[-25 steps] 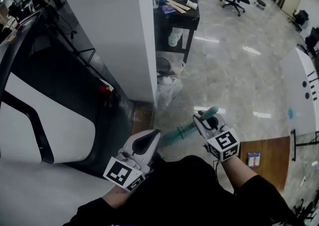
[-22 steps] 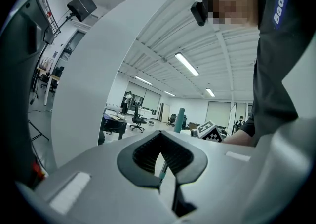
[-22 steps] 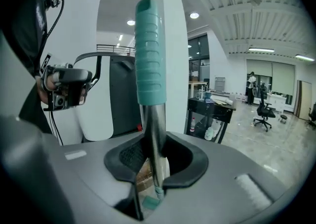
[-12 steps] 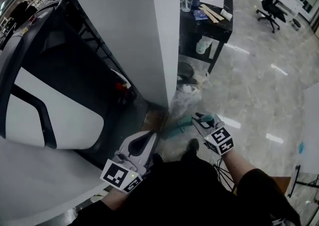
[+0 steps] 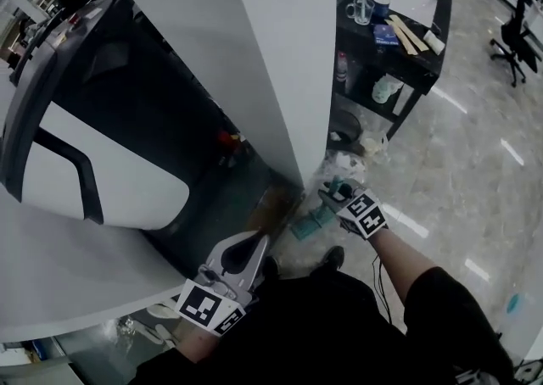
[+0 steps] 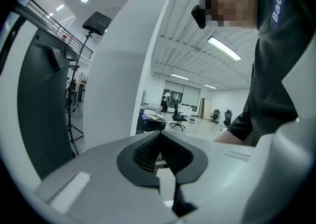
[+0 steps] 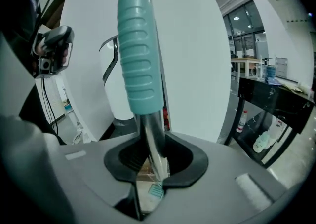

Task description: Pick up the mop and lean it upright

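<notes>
Seen from above, the right gripper is clamped on the metal shaft of the mop, just below its ribbed teal grip. The mop stands nearly upright close to a white pillar, with its teal head on the floor at the pillar's foot. The left gripper is held low near the person's body, jaws closed together on nothing. Behind the pillar is a black table. A glass mug sits on top, contents unclear, and the lower shelf holds a red-capped bottle and a pale jug.
</notes>
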Action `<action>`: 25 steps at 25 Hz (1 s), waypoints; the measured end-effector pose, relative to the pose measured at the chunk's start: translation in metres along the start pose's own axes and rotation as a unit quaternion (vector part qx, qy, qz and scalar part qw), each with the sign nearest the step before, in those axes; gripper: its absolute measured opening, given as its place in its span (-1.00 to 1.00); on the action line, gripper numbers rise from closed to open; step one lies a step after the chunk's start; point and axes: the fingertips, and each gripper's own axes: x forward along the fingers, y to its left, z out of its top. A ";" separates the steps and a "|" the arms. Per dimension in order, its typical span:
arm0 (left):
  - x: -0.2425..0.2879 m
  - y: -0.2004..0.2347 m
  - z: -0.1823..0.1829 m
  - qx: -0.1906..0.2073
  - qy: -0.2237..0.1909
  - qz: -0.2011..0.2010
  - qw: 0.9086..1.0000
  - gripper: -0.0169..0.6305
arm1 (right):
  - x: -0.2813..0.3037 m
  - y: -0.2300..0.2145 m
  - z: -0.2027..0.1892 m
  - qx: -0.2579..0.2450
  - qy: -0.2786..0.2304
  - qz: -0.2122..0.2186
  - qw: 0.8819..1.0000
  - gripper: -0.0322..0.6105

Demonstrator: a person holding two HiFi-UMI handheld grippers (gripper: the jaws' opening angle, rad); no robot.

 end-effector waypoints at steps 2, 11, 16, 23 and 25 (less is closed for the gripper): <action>0.000 0.002 -0.003 -0.005 0.007 0.017 1.000 -0.89 | 0.021 -0.009 0.014 -0.008 0.004 0.011 1.000 -0.61; -0.013 0.011 0.002 -0.002 -0.001 0.061 0.998 -0.89 | 0.083 -0.037 0.050 -0.039 0.084 0.005 0.996 -0.60; -0.023 0.019 0.001 -0.006 -0.002 0.077 0.997 -0.89 | 0.090 -0.032 0.053 -0.074 0.104 0.004 0.992 -0.59; -0.038 0.031 0.000 -0.017 -0.011 0.089 0.996 -0.89 | 0.091 -0.031 0.046 -0.126 0.143 -0.005 0.982 -0.29; -0.043 0.034 -0.002 -0.020 -0.010 0.092 0.996 -0.89 | 0.092 -0.032 0.039 -0.130 0.157 -0.014 0.979 -0.12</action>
